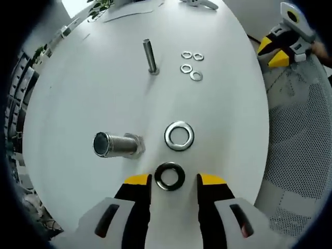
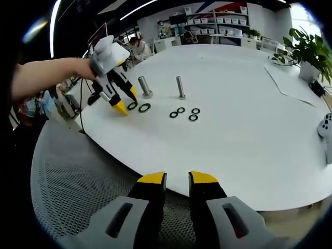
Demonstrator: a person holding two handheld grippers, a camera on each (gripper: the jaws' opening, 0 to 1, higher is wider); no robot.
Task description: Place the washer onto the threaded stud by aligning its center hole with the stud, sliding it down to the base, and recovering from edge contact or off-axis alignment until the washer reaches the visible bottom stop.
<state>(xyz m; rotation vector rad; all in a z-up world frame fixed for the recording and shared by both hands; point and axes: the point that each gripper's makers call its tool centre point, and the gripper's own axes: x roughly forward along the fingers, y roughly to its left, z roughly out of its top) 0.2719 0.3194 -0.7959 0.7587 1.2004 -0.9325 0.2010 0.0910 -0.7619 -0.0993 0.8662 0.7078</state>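
While flat on table — dark washer (image 1: 169, 176), round.

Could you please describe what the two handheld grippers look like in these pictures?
Each gripper has two black jaws with yellow tips, set in pale grey housings that have dark slots. The left gripper shows this close up in the left gripper view, the right gripper in the right gripper view. There the left gripper also appears from outside: a white-grey body above black jaws with yellow tips. No cable or sleeve is clear.
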